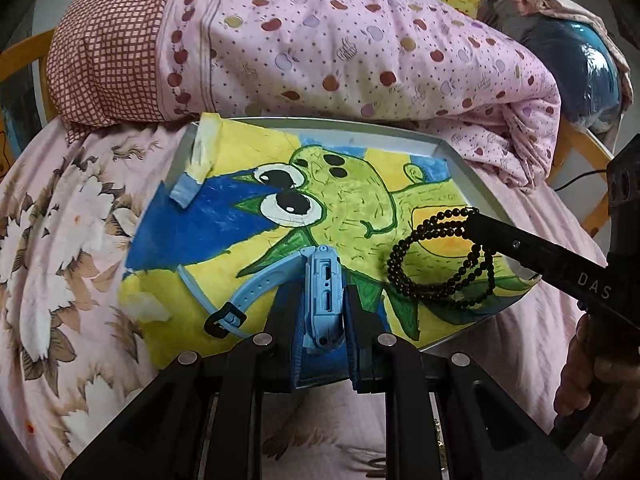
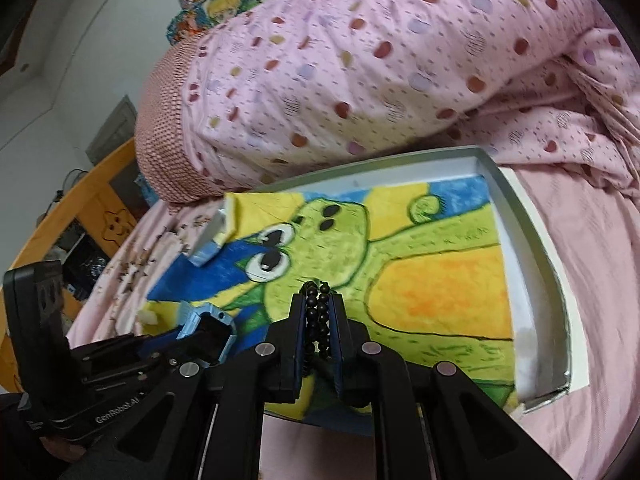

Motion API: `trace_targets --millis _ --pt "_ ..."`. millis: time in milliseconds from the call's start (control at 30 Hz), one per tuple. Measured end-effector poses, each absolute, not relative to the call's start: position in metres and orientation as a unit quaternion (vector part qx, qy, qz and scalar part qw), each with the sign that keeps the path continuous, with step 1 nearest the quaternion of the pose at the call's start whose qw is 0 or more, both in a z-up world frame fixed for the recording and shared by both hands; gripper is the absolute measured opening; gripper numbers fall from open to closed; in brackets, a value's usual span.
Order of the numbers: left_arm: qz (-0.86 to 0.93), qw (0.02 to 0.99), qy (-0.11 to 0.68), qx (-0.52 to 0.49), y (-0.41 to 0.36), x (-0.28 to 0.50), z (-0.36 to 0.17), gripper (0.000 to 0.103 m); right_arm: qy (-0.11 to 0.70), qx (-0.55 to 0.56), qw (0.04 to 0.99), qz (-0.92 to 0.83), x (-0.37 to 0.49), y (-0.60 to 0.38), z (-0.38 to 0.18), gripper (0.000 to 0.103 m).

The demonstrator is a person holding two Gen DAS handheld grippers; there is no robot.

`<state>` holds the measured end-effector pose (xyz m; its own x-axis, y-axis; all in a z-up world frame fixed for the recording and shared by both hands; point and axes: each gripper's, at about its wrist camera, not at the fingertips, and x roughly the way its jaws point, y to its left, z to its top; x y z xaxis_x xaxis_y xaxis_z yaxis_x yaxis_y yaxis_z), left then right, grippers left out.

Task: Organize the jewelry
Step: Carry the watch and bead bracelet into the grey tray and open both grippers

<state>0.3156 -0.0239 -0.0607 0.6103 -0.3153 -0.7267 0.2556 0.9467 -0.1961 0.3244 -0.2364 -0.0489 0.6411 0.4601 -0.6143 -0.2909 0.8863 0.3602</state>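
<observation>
While I hold both tools over the bed, my left gripper (image 1: 323, 300) is clamped on the case of a light-blue watch (image 1: 325, 280), its jaws narrow against either side. The watch's strap (image 1: 244, 292) curves away to the left and ends at a black buckle (image 1: 224, 320) over the painted paper. My right gripper (image 2: 319, 316) is pinched tight on a string of black beads (image 1: 440, 256); in the left wrist view the loops hang from its tip, their lower part on or just above the paper, I cannot tell which. Both items sit above the shallow grey tray (image 1: 460, 168), which is lined with a frog painting (image 1: 340, 200). The tray rests on a pink floral sheet (image 1: 72, 240), with a rolled pink quilt (image 1: 340, 48) just behind it.
</observation>
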Motion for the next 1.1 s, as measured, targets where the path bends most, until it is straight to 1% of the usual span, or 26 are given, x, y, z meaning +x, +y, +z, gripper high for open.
trace_targets --millis 133,167,233,267,300,333,367,400,467,533,567,600,667,733,767,867,900,967,1100 --pt "-0.160 0.897 0.410 -0.038 -0.027 0.317 -0.063 0.015 0.378 0.101 0.901 0.190 0.323 -0.243 -0.057 0.013" --pt "-0.159 0.898 0.408 -0.035 -0.027 0.317 -0.063 0.015 0.380 0.095 0.901 0.185 0.323 -0.243 -0.058 0.014" --pt "-0.155 0.900 0.406 -0.031 -0.029 0.317 -0.062 0.016 0.381 0.089 0.904 0.174 0.321 -0.246 -0.059 0.027" --pt "-0.152 0.901 0.405 -0.030 -0.029 0.317 -0.061 0.021 0.380 0.090 0.904 0.172 0.321 -0.247 -0.058 0.031" --pt "-0.148 0.902 0.405 -0.031 -0.029 0.317 -0.060 0.033 0.379 0.091 0.905 0.169 0.319 -0.249 -0.058 0.041" --pt "-0.143 0.904 0.402 -0.035 -0.028 0.316 -0.058 0.040 0.376 0.091 0.908 0.163 0.317 -0.252 -0.056 0.048" --pt "-0.138 0.907 0.396 -0.041 -0.026 0.314 -0.055 0.053 0.373 0.091 0.909 0.160 0.315 -0.254 -0.054 0.049" --pt "-0.134 0.911 0.388 -0.047 -0.024 0.311 -0.052 0.057 0.369 0.091 0.912 0.158 0.311 -0.256 -0.052 0.050" --pt "-0.133 0.914 0.380 -0.055 -0.021 0.308 -0.046 0.057 0.362 0.087 0.916 0.151 0.305 -0.259 -0.045 0.054" --pt "-0.127 0.915 0.378 -0.060 -0.020 0.304 -0.039 0.058 0.345 0.087 0.924 0.140 0.294 -0.264 -0.036 0.073" --pt "-0.126 0.916 0.376 -0.064 -0.019 0.301 -0.035 0.062 0.336 0.089 0.927 0.138 0.290 -0.267 -0.031 0.077" --pt "-0.123 0.918 0.372 -0.065 -0.019 0.298 -0.031 0.071 0.324 0.092 0.932 0.136 0.282 -0.270 -0.025 0.081" --pt "-0.113 0.927 0.351 -0.068 -0.017 0.285 -0.020 0.076 0.308 0.090 0.938 0.133 0.270 -0.274 -0.015 0.085" --pt "-0.112 0.933 0.336 -0.065 -0.017 0.273 -0.010 0.082 0.296 0.088 0.942 0.132 0.260 -0.275 -0.007 0.091" --pt "-0.112 0.936 0.329 -0.061 -0.017 0.265 -0.004 0.085 0.287 0.085 0.945 0.132 0.251 -0.276 -0.001 0.092" --pt "-0.108 0.943 0.310 -0.048 -0.020 0.244 0.009 0.087 0.267 0.077 0.951 0.133 0.232 -0.274 0.012 0.099" --pt "-0.107 0.945 0.305 -0.044 -0.022 0.239 0.012 0.092 0.258 0.073 0.955 0.128 0.223 -0.274 0.018 0.103" --pt "-0.102 0.951 0.288 -0.036 -0.023 0.223 0.022 0.101 0.241 0.069 0.960 0.122 0.209 -0.275 0.028 0.103" --pt "-0.103 0.962 0.250 -0.034 -0.024 0.189 0.041 0.101 0.219 0.061 0.966 0.120 0.182 -0.277 0.045 0.103"
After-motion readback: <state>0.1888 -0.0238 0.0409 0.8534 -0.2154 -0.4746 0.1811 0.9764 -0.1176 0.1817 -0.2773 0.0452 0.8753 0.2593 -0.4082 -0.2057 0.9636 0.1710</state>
